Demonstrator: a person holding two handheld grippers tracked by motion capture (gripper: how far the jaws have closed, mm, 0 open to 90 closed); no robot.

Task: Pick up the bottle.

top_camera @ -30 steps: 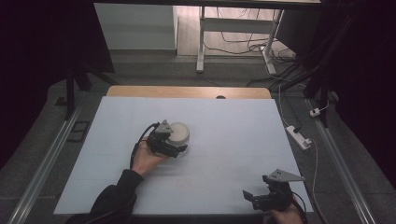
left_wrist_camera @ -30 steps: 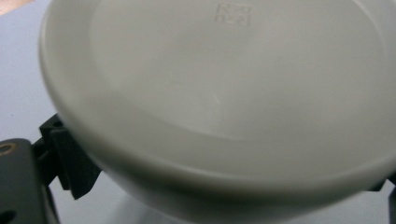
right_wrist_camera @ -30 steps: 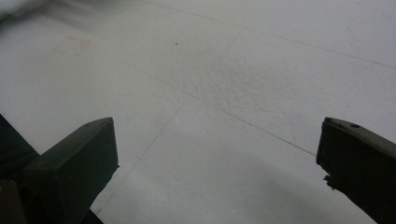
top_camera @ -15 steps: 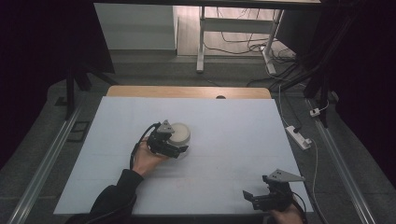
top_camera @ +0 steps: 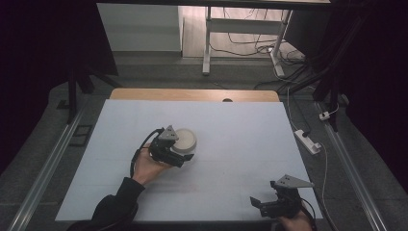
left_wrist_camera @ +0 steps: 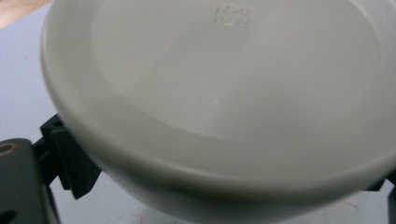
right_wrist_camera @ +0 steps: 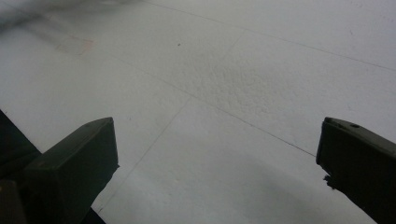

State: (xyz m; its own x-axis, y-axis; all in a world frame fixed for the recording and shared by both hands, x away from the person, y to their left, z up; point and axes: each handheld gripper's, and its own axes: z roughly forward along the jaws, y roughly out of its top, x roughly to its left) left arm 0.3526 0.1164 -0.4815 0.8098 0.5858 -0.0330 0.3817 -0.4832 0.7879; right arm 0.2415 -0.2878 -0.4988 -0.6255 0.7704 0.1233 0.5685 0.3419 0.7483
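A fixed camera is looking forward and down over the whole white table (top_camera: 250, 144) from above the person's side. The left gripper's camera is sitting very close to a pale round container (left_wrist_camera: 219, 107), also appearing mid-table from above (top_camera: 184, 139). The right gripper's camera is facing low across bare tabletop (right_wrist_camera: 224, 84).

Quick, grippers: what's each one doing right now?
Left gripper: jaws either side of the white bowl; cannot tell if clamped.
Right gripper: open, holding nothing, over the table.
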